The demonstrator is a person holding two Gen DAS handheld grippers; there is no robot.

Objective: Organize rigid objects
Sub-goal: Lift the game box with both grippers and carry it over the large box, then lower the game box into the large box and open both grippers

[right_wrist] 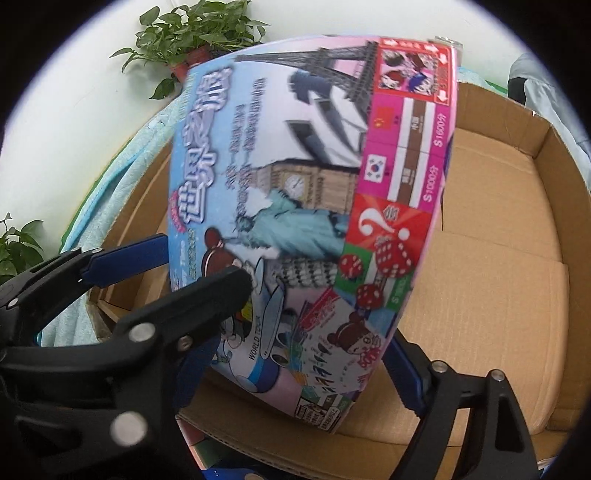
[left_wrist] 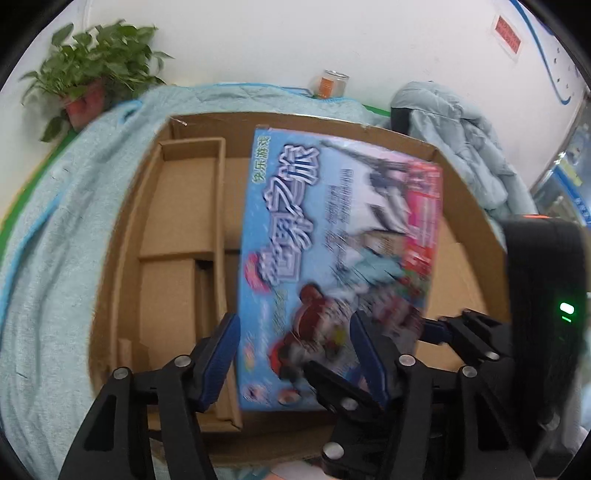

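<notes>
A colourful board game box (left_wrist: 332, 229) (right_wrist: 295, 206) hangs tilted over an open cardboard carton (left_wrist: 295, 120) (right_wrist: 517, 258). My left gripper (left_wrist: 293, 321) pinches the box's near left edge, one blue pad against the side and the other finger lying across the printed lid. In the right wrist view the left gripper (right_wrist: 203, 258) shows the same hold from the side. My right gripper (right_wrist: 299, 350) clamps the near end of the box, its blue pads (right_wrist: 402, 369) pressed on both edges. In the left wrist view the right gripper (left_wrist: 443, 328) sits at the box's right corner.
Inside the carton a smaller cardboard tray (left_wrist: 184, 192) fills the left side, with bare floor on the right. The carton rests on a teal blanket (left_wrist: 55, 240). A potted plant (left_wrist: 96, 70) (right_wrist: 199, 33), a jar (left_wrist: 332, 83) and a pale jacket (left_wrist: 461, 147) stand behind.
</notes>
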